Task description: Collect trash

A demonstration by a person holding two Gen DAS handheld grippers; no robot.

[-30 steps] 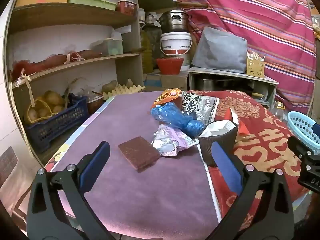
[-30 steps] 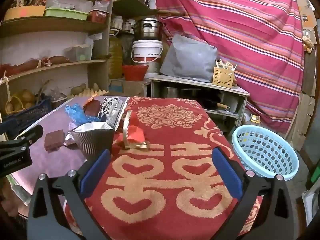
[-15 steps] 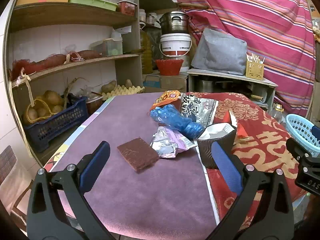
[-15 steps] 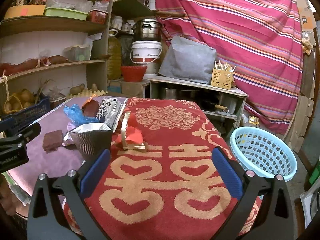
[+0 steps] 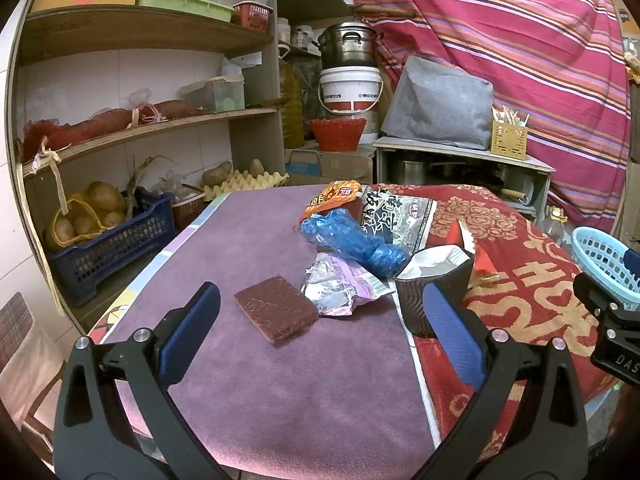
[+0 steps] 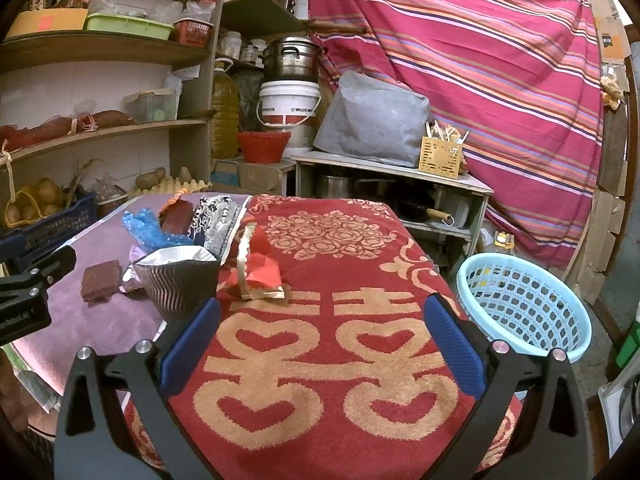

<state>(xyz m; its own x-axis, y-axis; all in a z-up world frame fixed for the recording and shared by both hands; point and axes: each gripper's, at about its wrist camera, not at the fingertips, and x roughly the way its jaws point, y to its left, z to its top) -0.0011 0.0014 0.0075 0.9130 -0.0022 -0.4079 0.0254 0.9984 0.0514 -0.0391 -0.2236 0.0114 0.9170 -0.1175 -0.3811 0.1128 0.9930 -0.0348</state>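
Trash lies in a cluster on the table: a brown scouring pad (image 5: 276, 309), a crumpled silver wrapper (image 5: 340, 287), a blue plastic bag (image 5: 352, 240), an orange snack packet (image 5: 330, 200), a black-and-white packet (image 5: 396, 212), a crushed dark paper cup (image 5: 434, 292) and a red-and-gold paper (image 6: 256, 276). A light blue basket (image 6: 524, 304) stands to the right of the table. My left gripper (image 5: 320, 336) is open and empty, just short of the pad. My right gripper (image 6: 320, 344) is open and empty above the red cloth (image 6: 320, 360).
Wooden shelves (image 5: 140, 128) with a crate of potatoes (image 5: 100, 236) stand at the left. A low cabinet (image 6: 400, 192) with pots, a white bucket (image 6: 288, 104) and a striped curtain (image 6: 480, 60) are behind the table. The purple mat (image 5: 280, 380) covers the table's left half.
Both grippers have drifted slightly; the views are nearly the same. Nothing was taken hold of or moved on the table.
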